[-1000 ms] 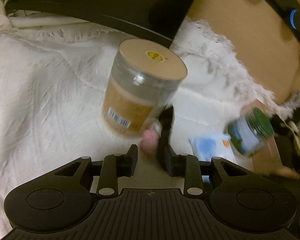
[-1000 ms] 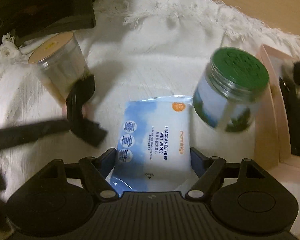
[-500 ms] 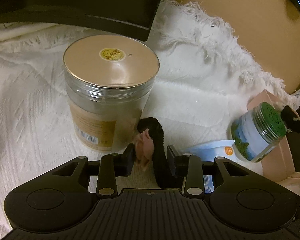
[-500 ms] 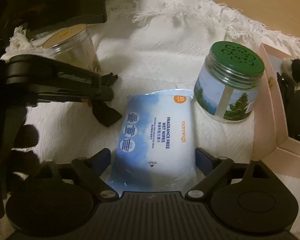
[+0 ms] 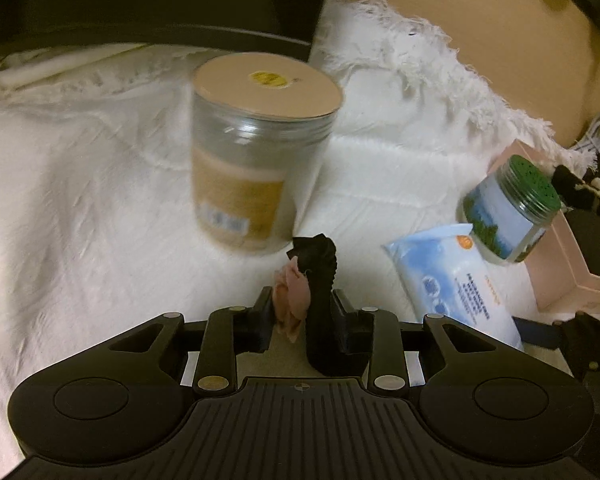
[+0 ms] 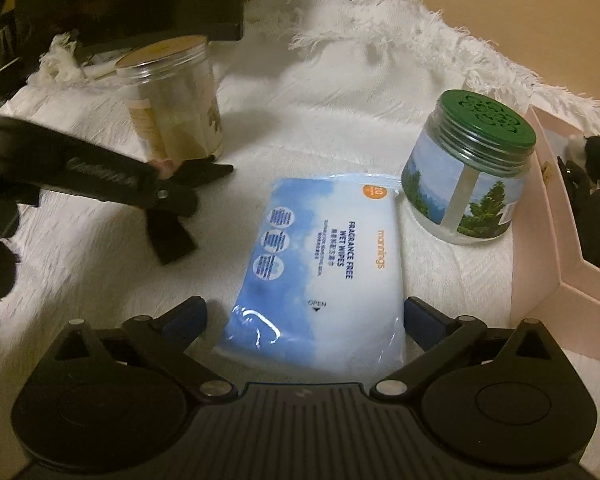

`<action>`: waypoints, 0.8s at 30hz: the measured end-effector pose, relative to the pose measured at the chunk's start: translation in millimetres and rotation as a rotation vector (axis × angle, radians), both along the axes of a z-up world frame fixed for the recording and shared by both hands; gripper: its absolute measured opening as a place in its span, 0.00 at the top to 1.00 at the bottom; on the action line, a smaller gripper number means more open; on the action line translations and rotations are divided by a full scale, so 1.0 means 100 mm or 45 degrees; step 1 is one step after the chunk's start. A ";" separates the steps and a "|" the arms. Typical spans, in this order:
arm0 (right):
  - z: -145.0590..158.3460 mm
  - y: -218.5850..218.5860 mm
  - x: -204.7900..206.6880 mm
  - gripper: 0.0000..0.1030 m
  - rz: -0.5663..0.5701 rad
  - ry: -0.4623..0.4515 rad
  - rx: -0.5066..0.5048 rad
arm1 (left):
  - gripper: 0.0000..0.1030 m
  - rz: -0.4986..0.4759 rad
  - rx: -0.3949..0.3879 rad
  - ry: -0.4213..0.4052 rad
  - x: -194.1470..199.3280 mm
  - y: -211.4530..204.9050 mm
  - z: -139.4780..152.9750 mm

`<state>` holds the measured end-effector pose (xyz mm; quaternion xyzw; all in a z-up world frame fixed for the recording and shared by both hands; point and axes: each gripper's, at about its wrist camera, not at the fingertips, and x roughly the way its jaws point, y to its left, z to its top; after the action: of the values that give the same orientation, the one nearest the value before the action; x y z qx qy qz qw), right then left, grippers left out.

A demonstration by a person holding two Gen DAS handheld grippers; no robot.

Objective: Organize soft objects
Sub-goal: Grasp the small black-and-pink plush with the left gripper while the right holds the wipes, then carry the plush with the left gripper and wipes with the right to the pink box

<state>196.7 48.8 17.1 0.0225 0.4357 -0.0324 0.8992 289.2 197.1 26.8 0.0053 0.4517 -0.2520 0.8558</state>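
My right gripper [image 6: 304, 316] is standing spread wide, its jaws having just been opening, pads clear of the wet wipes pack [image 6: 320, 264] lying mid-blanket [image 6: 300, 120], long axis running straight away. My left gripper [image 5: 302, 314] is clamping a black-and-pink cloth item [image 5: 306, 280].

White fringed blanket [image 6: 340, 92] under wipes pack [image 6: 320, 264], jars [image 6: 470, 172]
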 end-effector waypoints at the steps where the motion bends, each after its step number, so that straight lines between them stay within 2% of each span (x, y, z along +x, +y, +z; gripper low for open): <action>1: 0.00 0.01 0.00 0.00 0.015 0.010 0.001 | 0.68 0.008 -0.009 0.007 -0.01 0.04 0.00; 3: 0.01 0.02 0.02 0.01 0.077 0.046 -0.007 | 0.68 0.023 -0.030 0.017 -0.01 0.10 -0.02; 4: 0.03 0.00 0.05 0.07 0.116 0.078 -0.005 | 0.68 0.025 -0.039 0.020 -0.01 0.12 -0.02; 5: 0.05 -0.01 0.08 0.08 0.130 0.100 0.007 | 0.68 0.026 -0.046 0.020 -0.01 0.13 -0.02; 10: 0.19 -0.10 0.20 0.08 0.021 -0.002 -0.013 | 0.68 0.031 -0.044 0.008 -0.03 0.12 -0.03; 13: 0.12 -0.18 0.40 0.09 -0.015 0.050 0.011 | 0.68 0.027 -0.045 0.007 -0.03 0.11 -0.03; 15: 0.02 -0.21 0.49 0.13 -0.043 0.115 0.056 | 0.68 0.027 -0.052 0.011 -0.02 0.13 -0.03; 18: 0.00 -0.15 0.49 0.23 -0.041 0.093 0.025 | 0.68 0.024 -0.052 0.009 -0.02 0.13 -0.04; 24: 0.02 -0.15 0.53 0.26 0.000 0.099 -0.002 | 0.68 -0.013 -0.019 -0.013 -0.11 0.05 -0.03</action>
<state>250.0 34.1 18.9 0.0206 0.4702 -0.0337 0.8817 278.1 202.0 24.3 0.0023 0.4456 -0.2597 0.8568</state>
